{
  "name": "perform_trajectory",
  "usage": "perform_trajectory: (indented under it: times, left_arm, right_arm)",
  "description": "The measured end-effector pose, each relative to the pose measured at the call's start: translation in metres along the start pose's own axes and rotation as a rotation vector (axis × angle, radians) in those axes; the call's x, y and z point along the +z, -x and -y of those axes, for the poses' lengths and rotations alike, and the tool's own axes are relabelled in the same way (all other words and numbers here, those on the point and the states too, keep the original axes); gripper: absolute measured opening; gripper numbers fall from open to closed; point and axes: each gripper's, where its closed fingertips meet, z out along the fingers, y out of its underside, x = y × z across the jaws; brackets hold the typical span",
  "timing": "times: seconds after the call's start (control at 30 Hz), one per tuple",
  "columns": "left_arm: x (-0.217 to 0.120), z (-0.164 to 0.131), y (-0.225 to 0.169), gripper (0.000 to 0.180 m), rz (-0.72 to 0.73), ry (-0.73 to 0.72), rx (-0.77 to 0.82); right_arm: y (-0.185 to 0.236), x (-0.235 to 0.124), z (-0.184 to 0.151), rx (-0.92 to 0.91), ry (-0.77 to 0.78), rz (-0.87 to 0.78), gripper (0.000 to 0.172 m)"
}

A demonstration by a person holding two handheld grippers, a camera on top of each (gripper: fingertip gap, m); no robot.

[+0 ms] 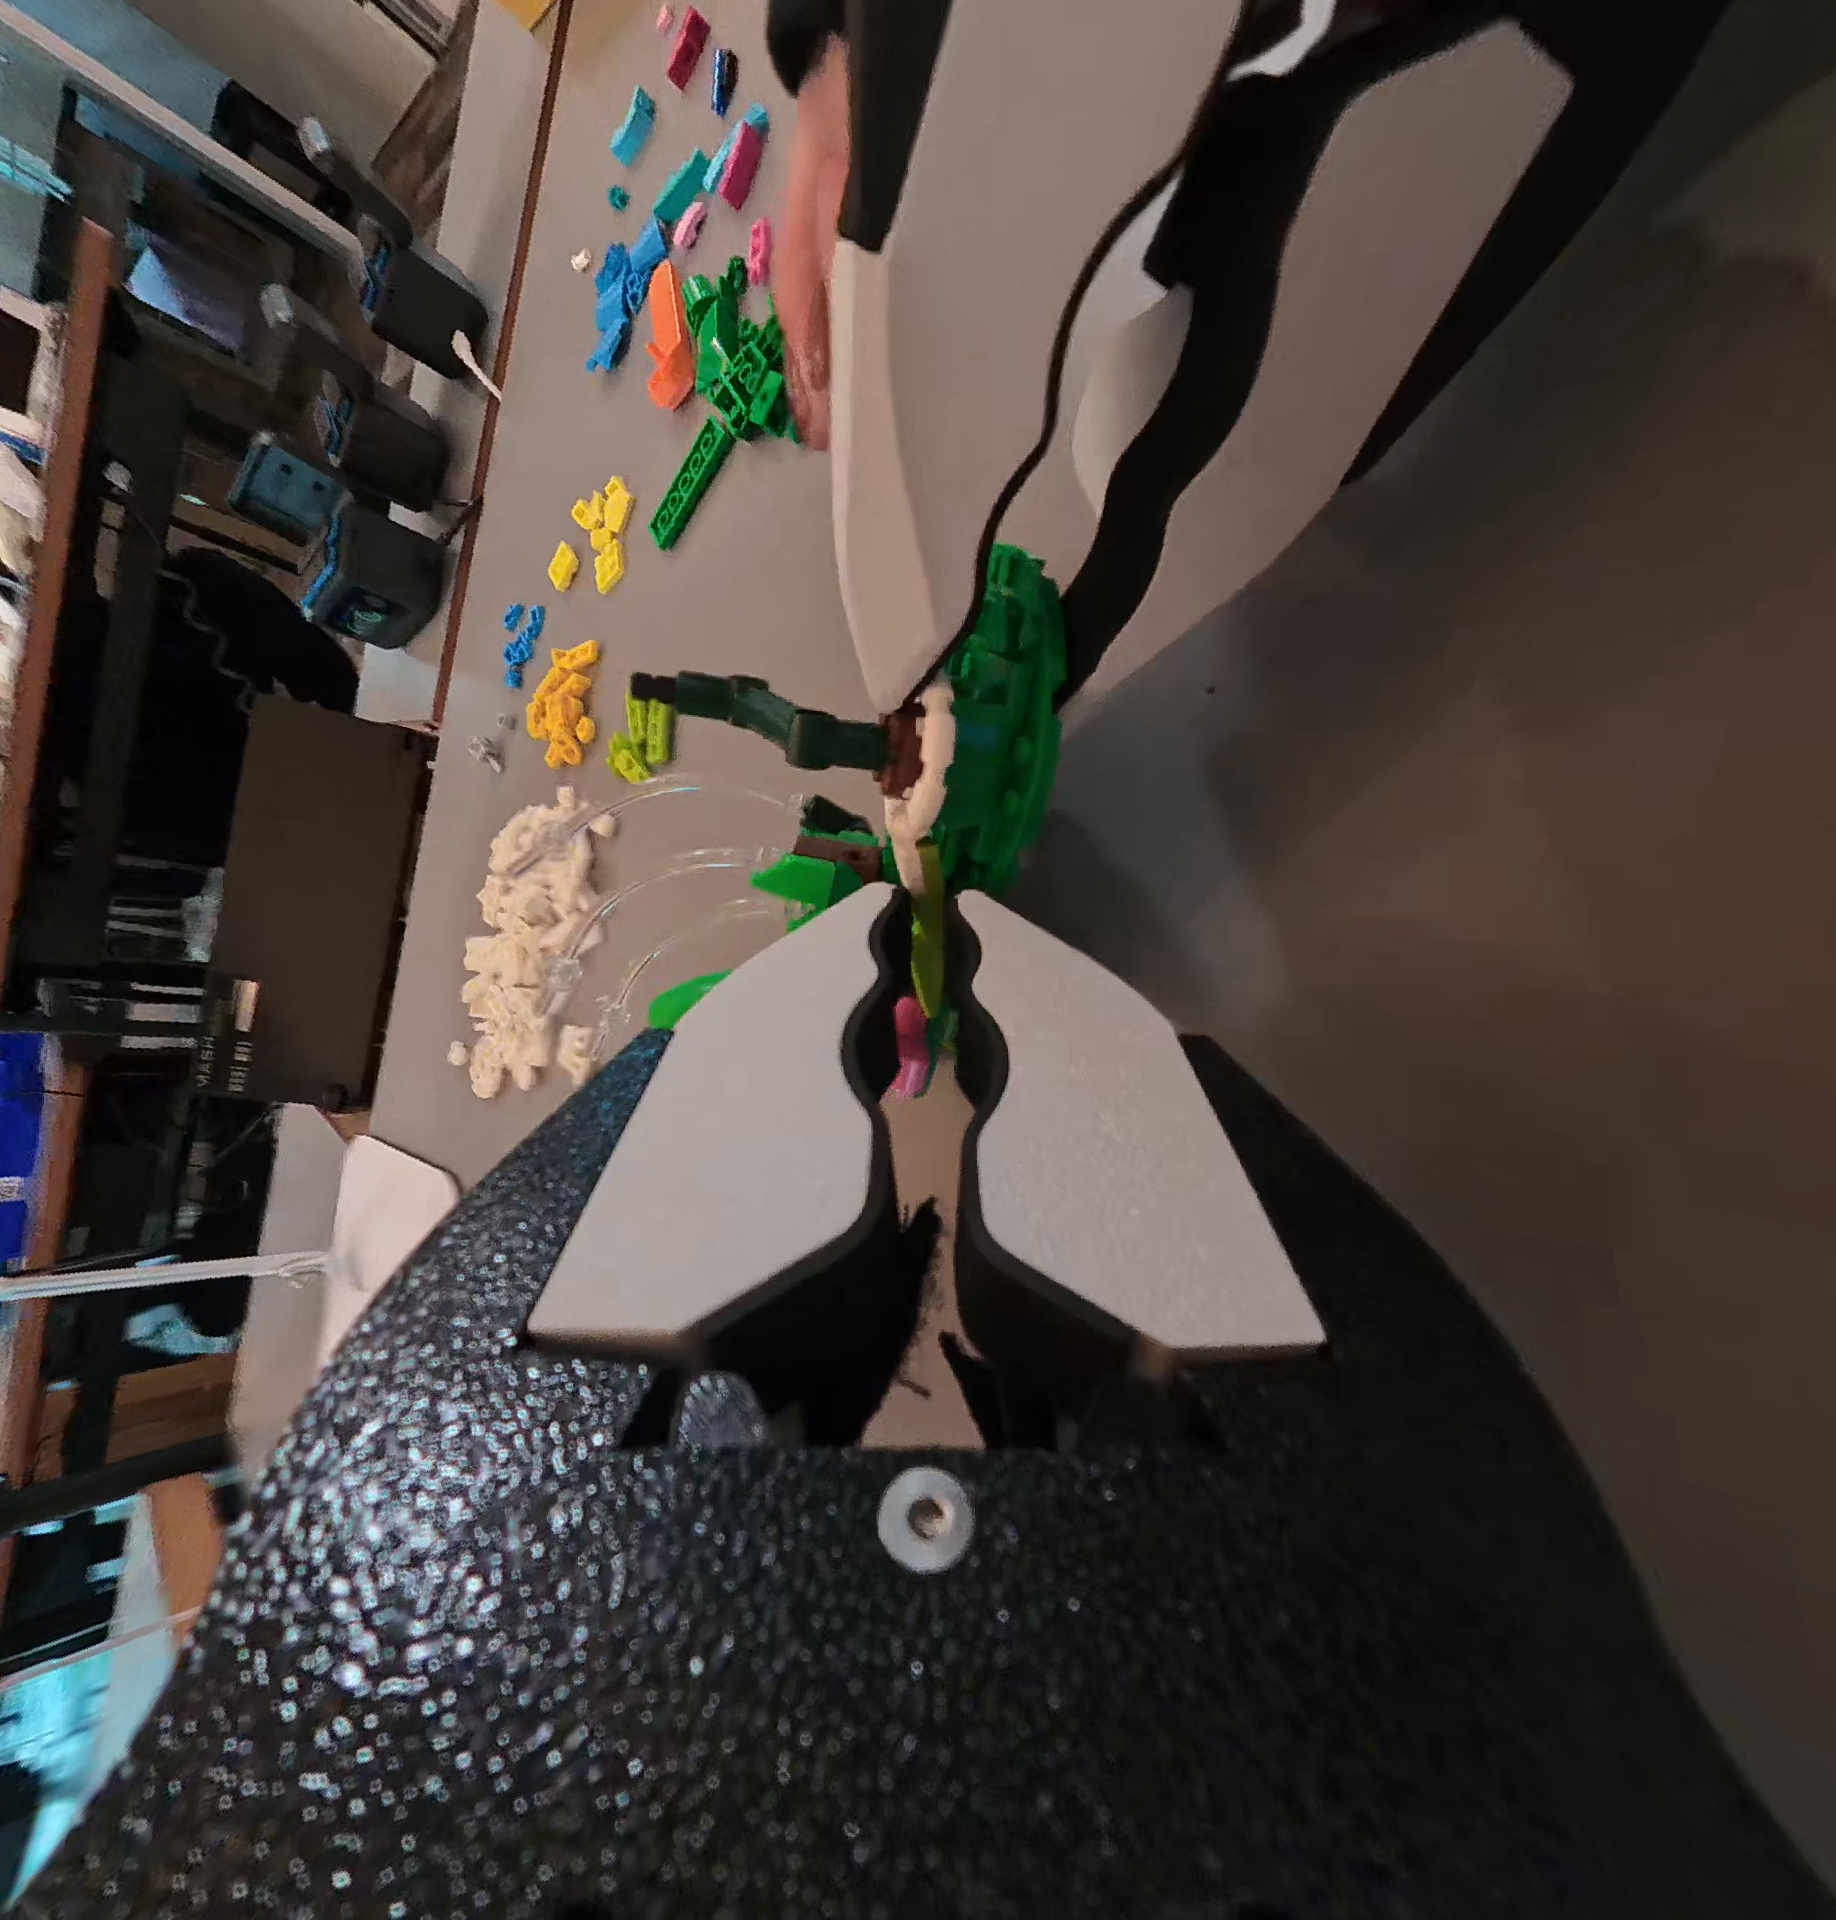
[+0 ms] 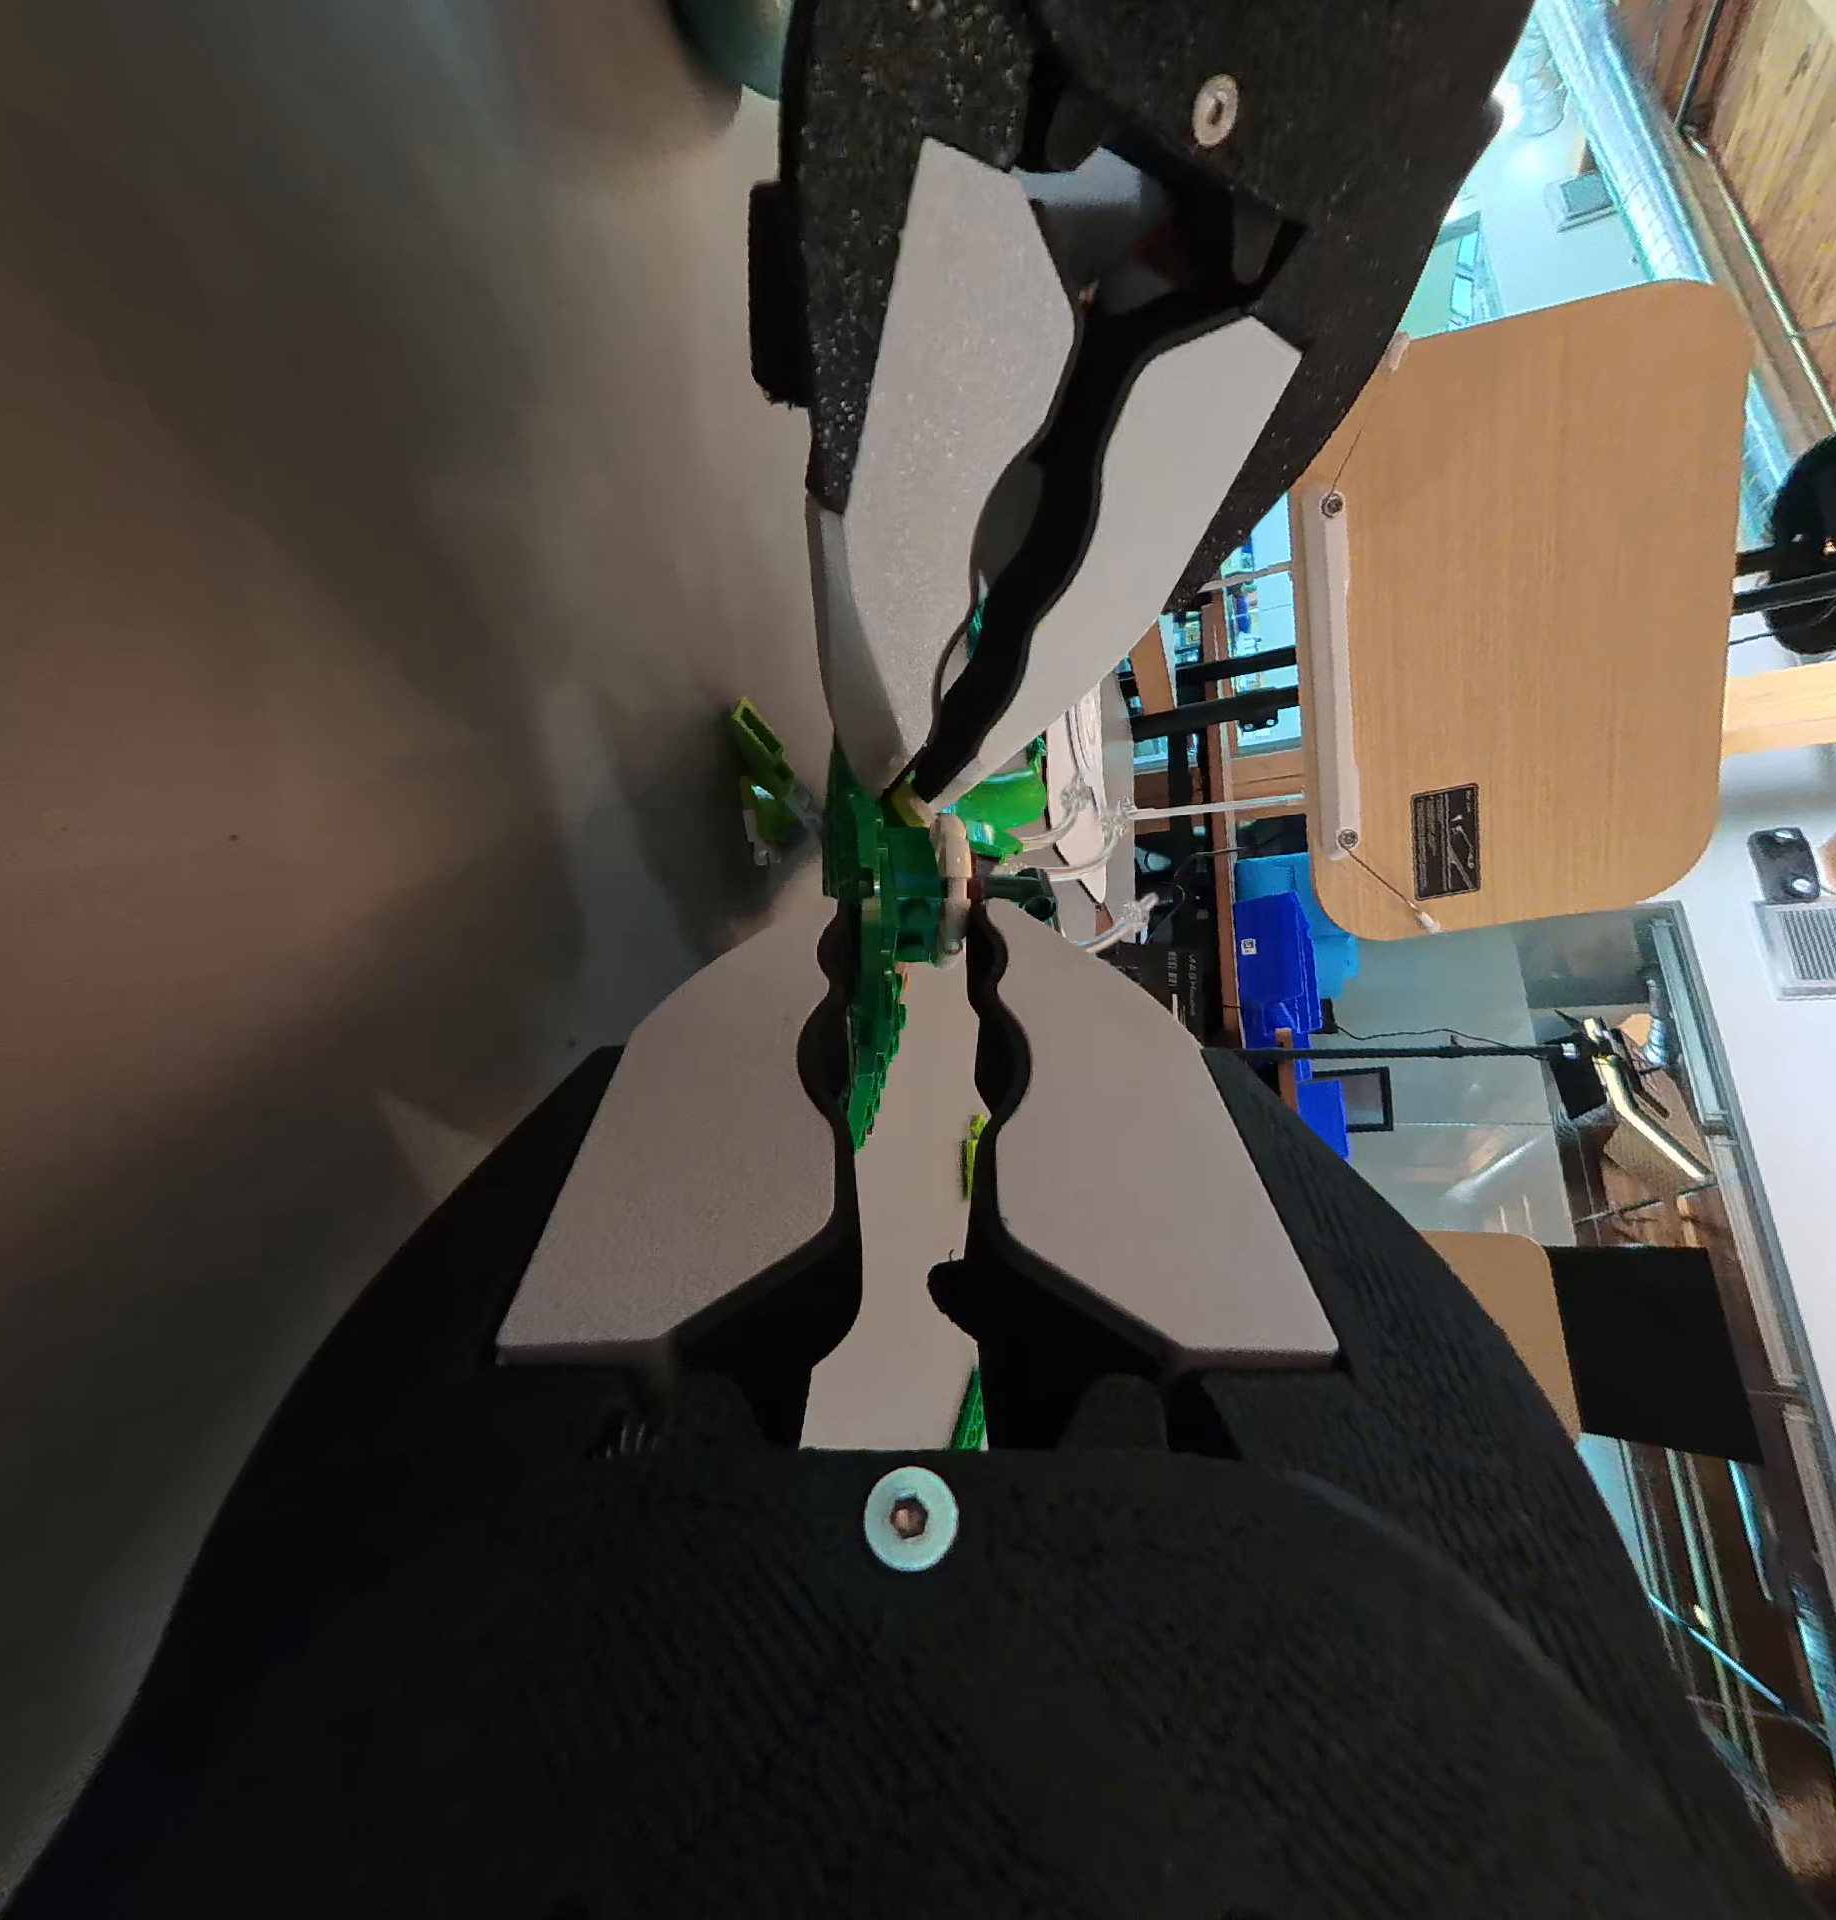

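Observation:
In the left wrist view my left gripper is shut on a thin lime-green leaf piece with a pink piece behind it. The leaf's tip meets a green brick model with a white arch and a dark green stem. My right gripper comes in from above onto that model. In the right wrist view my right gripper is shut on the green brick model, one pad on its green plate, the other at the white arch. The left gripper pinches the lime piece from above.
Loose bricks lie sorted on the grey table: white, yellow, green, blue. Clear curved pieces lie near the model. A hand holds the right gripper. A wooden chair seat stands beyond. The tips of both grippers are at nearly the same place.

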Motion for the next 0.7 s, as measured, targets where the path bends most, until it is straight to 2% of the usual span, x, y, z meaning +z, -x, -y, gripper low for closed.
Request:
perform_trajectory:
  times: [0.13,0.23,0.37,0.43,0.47,0.7]
  left_arm:
    - [-0.001,0.003,0.005,0.006,0.089,0.01,0.145]
    - [-0.001,0.007,0.008,0.006,0.14,-0.012,0.196]
    - [0.0,0.005,0.011,0.024,0.156,-0.002,0.18]
    - [0.001,0.004,0.008,0.016,0.133,-0.001,0.183]
    - [0.001,0.004,0.005,0.007,0.12,-0.006,0.187]
    - [-0.001,0.008,0.008,0.005,0.152,0.002,0.247]
  right_arm:
    - [-0.004,-0.003,0.001,0.009,-0.012,-0.007,0.019]
    - [-0.007,-0.005,0.001,0.03,-0.025,-0.017,0.019]
    - [-0.002,-0.005,0.005,0.041,-0.05,0.008,0.019]
    - [-0.003,-0.005,0.008,0.044,-0.057,0.006,0.019]
    - [-0.005,-0.005,0.008,0.049,-0.059,0.002,0.019]
    - [-0.009,-0.009,0.004,0.045,-0.042,0.002,0.019]
